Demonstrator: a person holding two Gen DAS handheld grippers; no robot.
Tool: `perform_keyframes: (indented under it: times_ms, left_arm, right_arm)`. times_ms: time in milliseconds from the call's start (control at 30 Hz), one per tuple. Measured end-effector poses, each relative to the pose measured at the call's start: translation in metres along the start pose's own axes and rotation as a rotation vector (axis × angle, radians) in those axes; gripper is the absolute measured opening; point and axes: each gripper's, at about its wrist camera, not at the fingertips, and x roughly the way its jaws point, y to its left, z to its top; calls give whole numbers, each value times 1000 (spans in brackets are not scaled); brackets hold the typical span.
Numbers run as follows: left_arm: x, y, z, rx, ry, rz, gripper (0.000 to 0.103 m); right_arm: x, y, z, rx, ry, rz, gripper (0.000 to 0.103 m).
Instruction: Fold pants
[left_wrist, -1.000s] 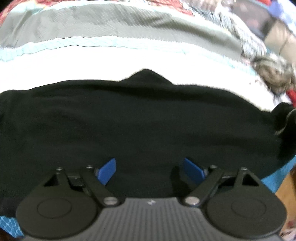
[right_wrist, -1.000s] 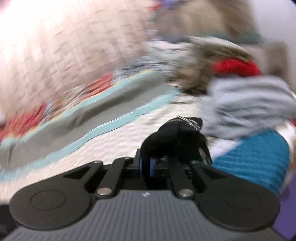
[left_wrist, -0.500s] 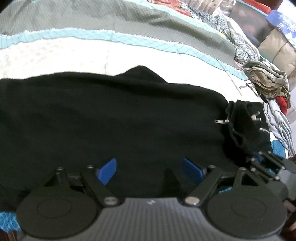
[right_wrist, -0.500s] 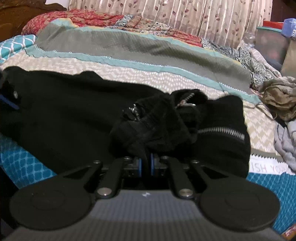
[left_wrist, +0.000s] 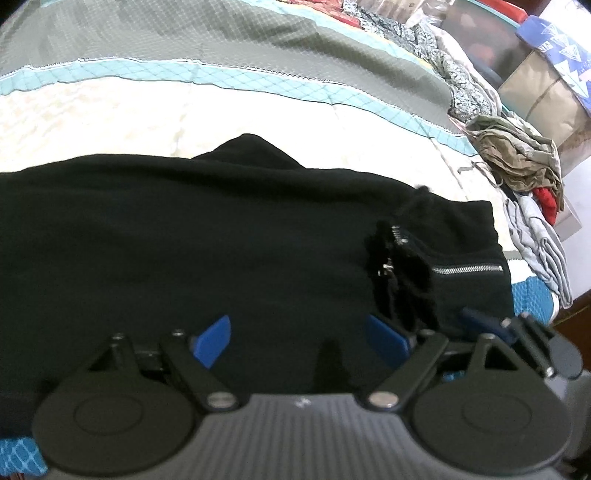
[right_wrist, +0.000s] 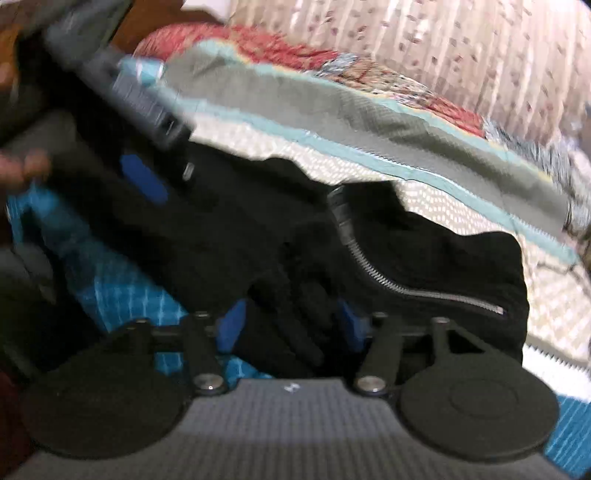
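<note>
The right gripper (right_wrist: 291, 328) is opening, letting the folded-over pants (left_wrist: 221, 240) end drop on the bed (left_wrist: 110, 110); left gripper (left_wrist: 301, 339) hovers wide, empty.

Pants (left_wrist: 221, 236) on bed (left_wrist: 184, 110)

The bed (left_wrist: 110, 110) wears a quilt banded in grey, teal and cream. Black pants (left_wrist: 221, 240) lie spread across it (silver zipper showing), and a heap of crumpled clothes (left_wrist: 517, 158) sits near its far edge.
</note>
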Motion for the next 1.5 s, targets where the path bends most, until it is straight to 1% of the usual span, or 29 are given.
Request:
perform_keyframes:
  times_ms: [67,167,200,267,367,433,500,533,567,600,633,667,700,767,833,867,900,933,967,1000,1033,1100,1167,1200,1233,1267,1333,1433,1500]
  left_arm:
    - [2,0,0,-15,10,-10,84]
    - [4,0,3,-21,22,-18,84]
    - [3,-2,6,-17,23,-22,84]
    - [3,-9,16,-4,18,-38,85]
    - [12,-26,34,21,18,-87,88]
    - [25,-40,44,40,38,-123,88]
    - [40,-54,48,52,63,-145,85]
    - [49,-61,49,59,80,-157,76]
    - [59,-68,49,68,101,-166,53]
    - [69,-74,46,77,127,-162,45]
    - [75,-78,43,93,132,-118,32]
    - [77,-81,39,114,124,-90,27]
    - [74,-79,36,117,113,-93,25]
    - [61,-71,33,79,98,-120,19]
    - [42,-63,30,63,52,-122,18]
    - [34,-60,26,72,28,-101,18]
    - [31,-57,23,73,25,-74,19]
    - [34,-54,21,62,42,-57,20]
    - [40,-50,19,46,65,-52,24]
    - [46,-46,17,21,86,-41,28]
    - [50,-43,16,-2,95,-38,32]
    - [55,-39,15,-22,94,-52,35]
    - [53,-39,16,-24,98,-58,39]
    - [50,-38,16,-24,96,-58,42]
    - [47,-36,15,-23,91,-58,49]
    - [41,-33,13,-18,85,-60,54]
    - [29,-28,9,1,68,-76,60]
    - [8,-12,-4,12,50,-126,62]
    - [-5,3,-16,-2,41,-144,62]
  right_arm:
    - [-1,1,6,-5,-27,-18,68]
    - [1,6,14,-24,-40,44,68]
    - [-2,7,14,-18,-51,50,68]
    - [-7,-4,13,32,-78,23,68]
    - [-28,-33,2,187,-127,-76,68]
    - [-41,-61,-6,329,-160,-158,67]
    - [-49,-93,-17,496,-155,-228,67]
    - [-48,-107,-24,579,-141,-240,66]
    - [-46,-118,-29,650,-134,-231,64]
    - [-43,-129,-36,726,-126,-211,61]
    - [-41,-136,-42,790,-120,-186,58]
    - [-37,-143,-48,855,-120,-149,56]
    - [-31,-149,-51,909,-123,-119,54]
    - [-20,-157,-58,1025,-124,-71,53]
    - [-16,-157,-56,1097,-140,-27,51]
    - [-15,-159,-55,1107,-149,-5,51]
    - [-11,-158,-51,1106,-149,17,52]
    - [-5,-155,-46,1097,-143,33,51]
    - [3,-152,-42,1083,-123,37,47]
    - [10,-147,-36,1056,-77,23,20]
    - [21,-142,-30,1011,-20,-22,17]
    - [31,-134,-14,900,14,-100,16]
    - [31,-126,-1,857,34,-141,17]
    - [27,-122,4,839,34,-157,20]
    - [22,-120,5,837,22,-163,25]
    - [13,-117,5,852,-4,-161,26]
    - [-5,-112,0,867,-63,-179,26]
    - [-33,-94,1,836,-115,-213,27]
    - [-31,-88,0,811,-124,-198,27]
